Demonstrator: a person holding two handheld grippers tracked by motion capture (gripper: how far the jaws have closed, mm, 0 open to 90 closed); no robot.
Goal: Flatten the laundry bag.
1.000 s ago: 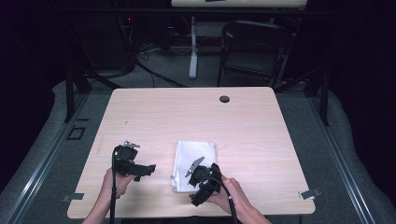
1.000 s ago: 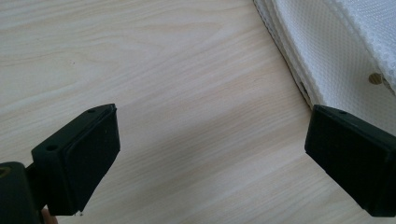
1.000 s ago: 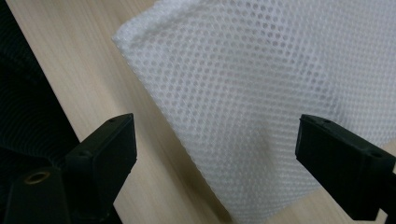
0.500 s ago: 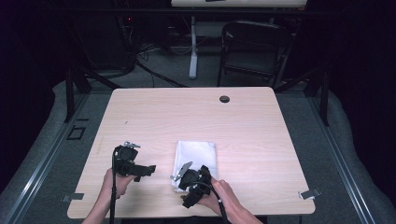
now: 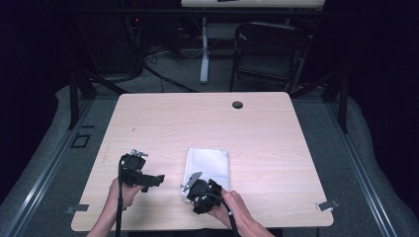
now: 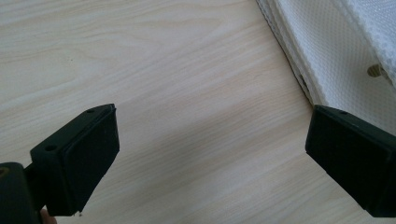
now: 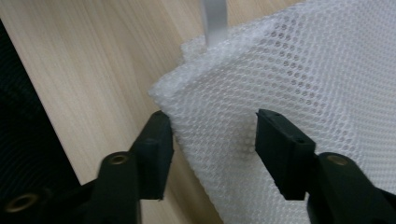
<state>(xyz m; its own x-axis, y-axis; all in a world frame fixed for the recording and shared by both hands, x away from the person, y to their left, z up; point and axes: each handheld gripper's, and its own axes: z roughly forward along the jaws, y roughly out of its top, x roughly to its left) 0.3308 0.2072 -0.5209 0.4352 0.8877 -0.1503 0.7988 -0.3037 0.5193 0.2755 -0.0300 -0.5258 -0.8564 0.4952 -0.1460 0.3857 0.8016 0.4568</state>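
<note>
In the high view, a folded white mesh cloth (image 5: 207, 165) lies flat on the pale wooden desk (image 5: 276, 143), toward the near edge and a little left of centre. The right gripper (image 5: 193, 183) sits at the cloth's near left corner, held by a hand (image 5: 230, 207) that comes in from the bottom. The left gripper (image 5: 148, 180) rests on the desk well to the left of the cloth, apart from it, pointing toward it. In the left gripper view, its jaws stand wide apart over bare wood with nothing between them; the cloth's (image 6: 336, 51) stacked edge runs beside the right-hand jaw. In the right gripper view, the jaws have just been closing and now stand half apart around the cloth's (image 7: 289, 70) corner: one jaw touches its folded edge, the other lies over the mesh, not yet pinching it.
</note>
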